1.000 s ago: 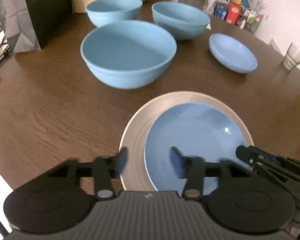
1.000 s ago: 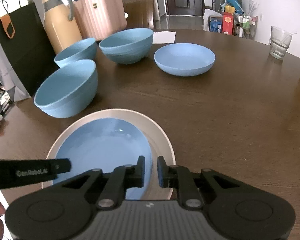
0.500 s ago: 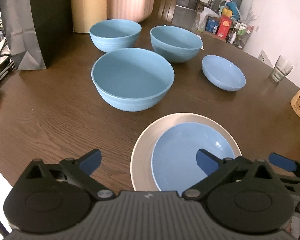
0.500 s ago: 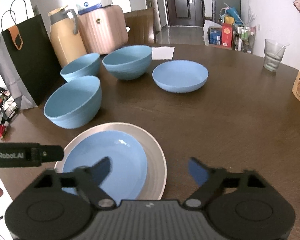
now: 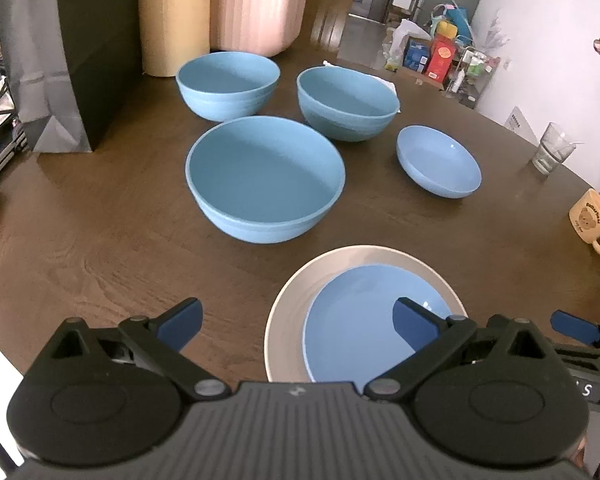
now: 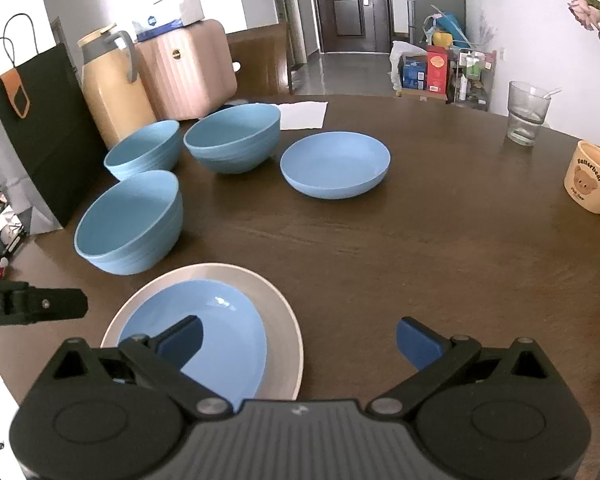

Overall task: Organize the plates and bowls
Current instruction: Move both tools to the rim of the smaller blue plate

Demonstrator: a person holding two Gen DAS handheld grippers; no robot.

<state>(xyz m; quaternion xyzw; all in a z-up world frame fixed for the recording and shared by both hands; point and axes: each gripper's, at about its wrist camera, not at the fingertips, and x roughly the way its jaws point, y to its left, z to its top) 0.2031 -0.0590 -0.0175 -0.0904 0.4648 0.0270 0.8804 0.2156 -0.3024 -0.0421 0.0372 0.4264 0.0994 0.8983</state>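
Note:
A blue plate (image 5: 360, 320) (image 6: 220, 328) lies inside a larger beige plate (image 5: 288, 312) (image 6: 284, 320) near the table's front edge. Behind it stand three blue bowls: a near one (image 5: 264, 176) (image 6: 128, 220) and two further back (image 5: 228, 80) (image 5: 348, 100). A shallow blue dish (image 5: 438, 162) (image 6: 336, 164) sits to their right. My left gripper (image 5: 296, 320) hangs open over the stacked plates' left rim, holding nothing. My right gripper (image 6: 300, 342) is above their right rim, its jaws opening wide, nothing between them.
A black paper bag (image 6: 40, 132), a yellow jug (image 6: 112, 88) and a pink case (image 6: 184, 68) stand at the back left. A glass (image 6: 526, 114) and a bear mug (image 6: 590, 178) are at the right. A white napkin (image 6: 304, 116) lies behind the bowls.
Both grippers opened from around the blue plate's rims, leaving it on the beige plate, and both rose and drew back.

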